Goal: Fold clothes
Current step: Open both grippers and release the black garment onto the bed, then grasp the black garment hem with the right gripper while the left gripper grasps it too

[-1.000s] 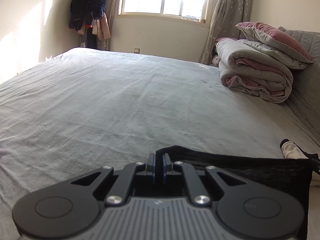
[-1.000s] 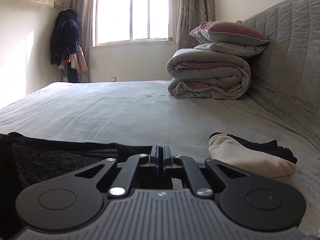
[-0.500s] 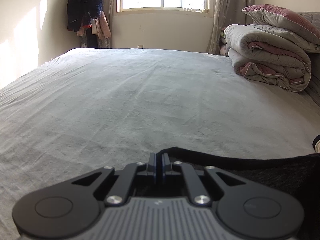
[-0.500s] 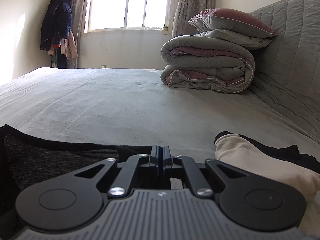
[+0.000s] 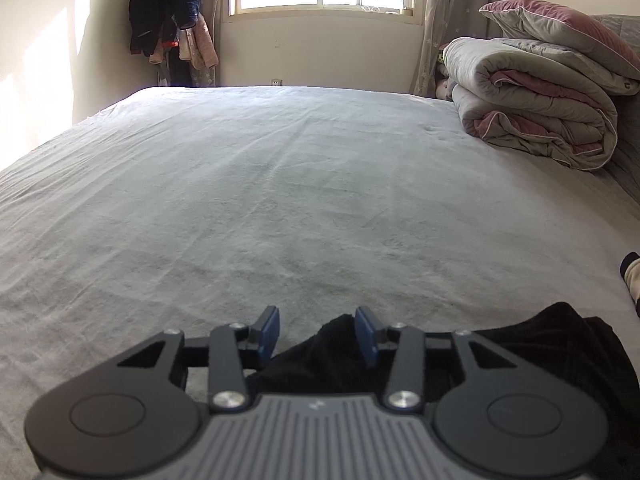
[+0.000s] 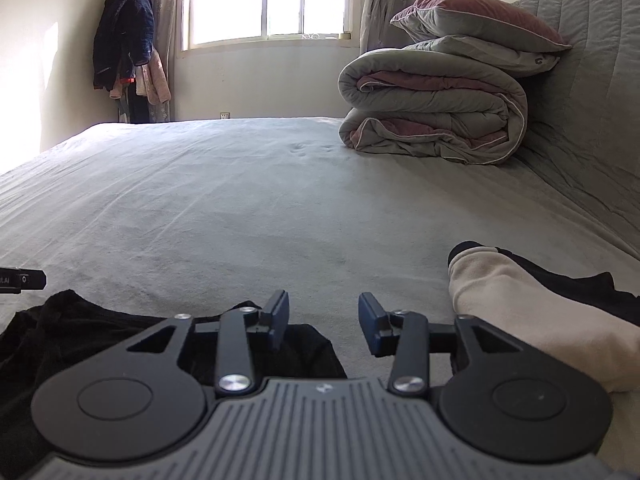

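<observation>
Both tongs stand with their blue pads spread apart and nothing pinched between them. The left gripper [image 5: 317,330] sits low over the near edge of the bed [image 5: 280,200], and a peak of the black garment [image 5: 552,344] rises in the gap between its pads, close to the right-hand pad; whether the cloth touches that pad cannot be told. From there the garment lies slack along the near edge, bunched into a second hump further right. In the right wrist view the right gripper [image 6: 323,322] is likewise spread wide, with the same black garment [image 6: 80,332] lying crumpled on the bed [image 6: 260,208] under and to the left of its left pad, while bare sheet shows between the pads. Just beside its right finger lies a folded cream and black garment [image 6: 520,300], near the bed's right edge by the quilted headboard [image 6: 592,92]. A folded duvet [image 6: 436,116] with a pillow [image 6: 476,14] on top sits at the far right corner of the bed, against the headboard. Coats [image 6: 124,40] hang in the room's far left corner beside the window [image 6: 264,0].
</observation>
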The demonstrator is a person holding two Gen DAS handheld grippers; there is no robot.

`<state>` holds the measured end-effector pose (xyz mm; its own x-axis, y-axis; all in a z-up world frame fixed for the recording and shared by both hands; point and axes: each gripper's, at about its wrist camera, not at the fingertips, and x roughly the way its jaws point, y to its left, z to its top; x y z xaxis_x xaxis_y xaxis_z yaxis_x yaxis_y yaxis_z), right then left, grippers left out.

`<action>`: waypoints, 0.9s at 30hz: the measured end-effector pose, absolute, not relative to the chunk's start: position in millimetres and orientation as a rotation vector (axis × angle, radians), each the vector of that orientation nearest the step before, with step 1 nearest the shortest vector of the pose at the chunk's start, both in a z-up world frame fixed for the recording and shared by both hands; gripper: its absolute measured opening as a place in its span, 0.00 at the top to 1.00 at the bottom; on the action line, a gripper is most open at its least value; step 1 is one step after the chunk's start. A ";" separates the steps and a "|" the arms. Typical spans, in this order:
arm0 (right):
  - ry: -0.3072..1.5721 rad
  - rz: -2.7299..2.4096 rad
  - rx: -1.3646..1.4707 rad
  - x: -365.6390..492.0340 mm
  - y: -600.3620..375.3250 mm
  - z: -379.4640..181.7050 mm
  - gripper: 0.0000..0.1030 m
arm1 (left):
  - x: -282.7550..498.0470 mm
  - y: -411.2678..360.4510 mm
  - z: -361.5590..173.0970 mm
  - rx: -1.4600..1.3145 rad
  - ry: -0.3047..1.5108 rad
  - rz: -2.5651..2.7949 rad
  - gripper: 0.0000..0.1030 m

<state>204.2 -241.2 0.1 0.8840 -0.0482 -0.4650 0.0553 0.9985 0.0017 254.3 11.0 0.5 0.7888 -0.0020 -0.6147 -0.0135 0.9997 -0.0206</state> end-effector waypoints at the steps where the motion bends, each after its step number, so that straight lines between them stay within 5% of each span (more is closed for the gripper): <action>1: 0.487 -0.044 0.018 195.0 -240.5 5.7 0.52 | 246.5 12.5 4.6 -0.029 0.665 -0.002 0.53; 16: 0.606 0.061 0.189 72.0 -224.1 6.4 0.52 | 99.0 48.4 -1.0 -0.104 0.763 -0.094 0.32; 27: 0.718 0.087 0.314 37.7 -211.8 -29.5 0.52 | 58.5 83.0 -33.8 -0.272 0.856 -0.145 0.28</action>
